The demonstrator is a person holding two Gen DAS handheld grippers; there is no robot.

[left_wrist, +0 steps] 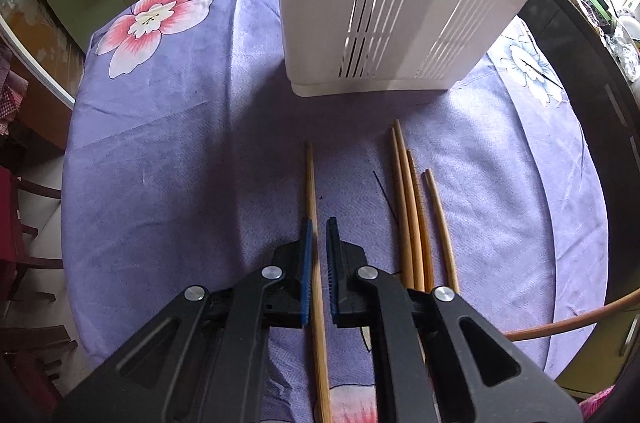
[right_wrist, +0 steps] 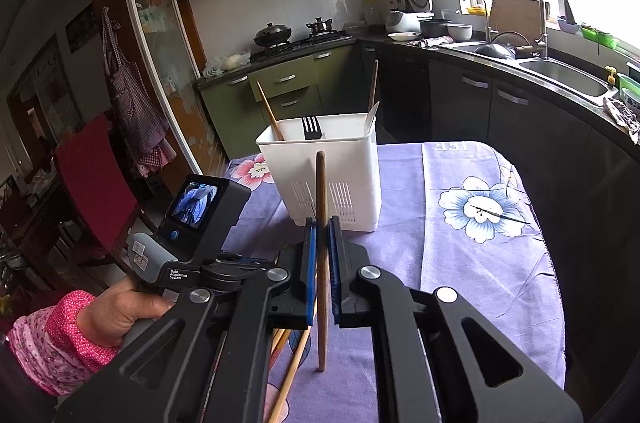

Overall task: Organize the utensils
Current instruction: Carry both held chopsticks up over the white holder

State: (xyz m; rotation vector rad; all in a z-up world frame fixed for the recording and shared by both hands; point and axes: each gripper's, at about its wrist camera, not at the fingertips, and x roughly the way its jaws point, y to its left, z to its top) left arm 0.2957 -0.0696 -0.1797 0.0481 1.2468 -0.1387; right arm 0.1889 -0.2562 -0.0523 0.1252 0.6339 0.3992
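The table (left_wrist: 168,127) is wearing a purple floral cloth, with the white utensil holder (left_wrist: 384,23) standing on it. Left gripper (left_wrist: 319,223) jaws are sitting nearly closed around a lying chopstick (left_wrist: 310,183); right gripper (right_wrist: 322,223) is clamping a darker chopstick (right_wrist: 321,183) upright.

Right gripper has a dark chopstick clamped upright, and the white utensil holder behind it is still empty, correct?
Not quite. The right gripper does clamp a dark chopstick upright, but the white utensil holder is not empty: the right wrist view shows a black fork and two chopsticks standing in it.
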